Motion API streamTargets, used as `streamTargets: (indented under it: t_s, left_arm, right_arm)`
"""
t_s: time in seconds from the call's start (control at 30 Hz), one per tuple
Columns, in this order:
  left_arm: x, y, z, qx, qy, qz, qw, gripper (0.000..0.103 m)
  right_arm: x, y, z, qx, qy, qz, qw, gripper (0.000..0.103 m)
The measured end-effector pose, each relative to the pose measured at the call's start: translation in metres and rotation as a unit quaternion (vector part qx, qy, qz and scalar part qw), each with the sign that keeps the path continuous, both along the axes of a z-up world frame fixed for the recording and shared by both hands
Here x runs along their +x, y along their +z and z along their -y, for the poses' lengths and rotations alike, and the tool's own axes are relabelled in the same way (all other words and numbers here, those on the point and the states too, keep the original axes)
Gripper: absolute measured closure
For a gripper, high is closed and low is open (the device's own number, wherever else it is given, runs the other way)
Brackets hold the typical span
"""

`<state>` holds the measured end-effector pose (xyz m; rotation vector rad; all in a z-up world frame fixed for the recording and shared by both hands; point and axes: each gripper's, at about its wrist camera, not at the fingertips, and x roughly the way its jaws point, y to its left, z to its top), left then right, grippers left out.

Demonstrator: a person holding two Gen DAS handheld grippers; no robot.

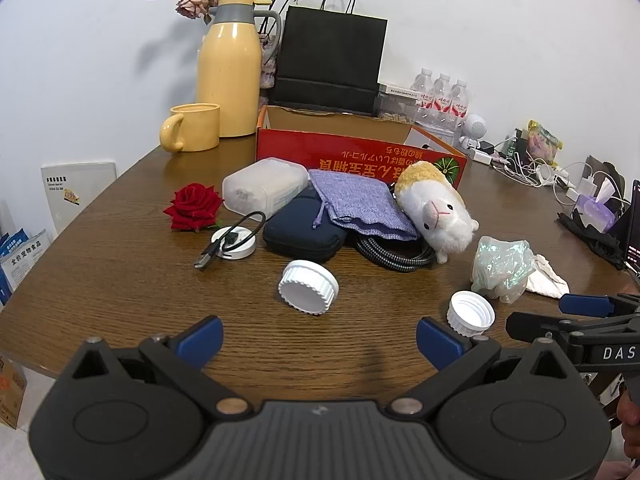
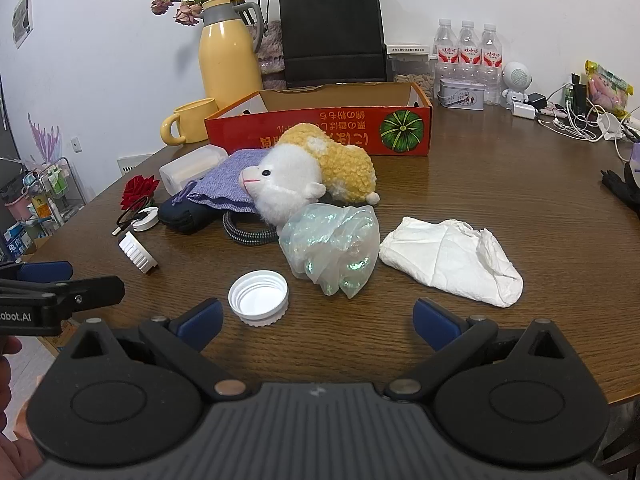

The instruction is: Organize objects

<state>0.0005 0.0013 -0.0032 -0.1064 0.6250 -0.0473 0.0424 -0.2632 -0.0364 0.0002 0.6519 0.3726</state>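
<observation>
On the wooden table (image 1: 120, 264) lies a jumble: a plush alpaca (image 1: 436, 208) (image 2: 304, 176), a purple pouch (image 1: 356, 200), a dark zip case (image 1: 304, 232), a braided cable (image 1: 396, 254), a clear plastic box (image 1: 264, 186), a red rose (image 1: 194, 206), a white reel with a USB lead (image 1: 232, 242), two white lids (image 1: 308, 286) (image 2: 259, 297), a crumpled plastic bag (image 2: 332, 244) and a tissue (image 2: 452, 260). Behind them stands an open red cardboard box (image 1: 360, 152) (image 2: 320, 124). My left gripper (image 1: 318, 340) and right gripper (image 2: 318, 324) hover open near the front edge, holding nothing.
At the back stand a yellow jug (image 1: 230, 68), a yellow mug (image 1: 194, 126), a black paper bag (image 1: 330, 60) and water bottles (image 2: 468, 56). Chargers and cables (image 2: 572, 120) crowd the far right. Bare wood shows in front of the grippers and on the right side.
</observation>
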Motion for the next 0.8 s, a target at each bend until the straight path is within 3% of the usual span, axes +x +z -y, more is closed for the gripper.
streamTargets:
  t_s: [0.77,0.8]
  left_arm:
    - [0.0036,-0.0043,0.0015,-0.008,-0.006,0.004,0.9999,0.001]
    - [0.0065,-0.0055,0.0011,-0.012,-0.005,0.007,0.9999,0.003]
  right_arm:
    - [0.0013,-0.0035,-0.0055,0.003,0.02,-0.005,1.0,0.0]
    - [0.0029,-0.0049,-0.008,0.002,0.026,-0.006,1.0,0.004]
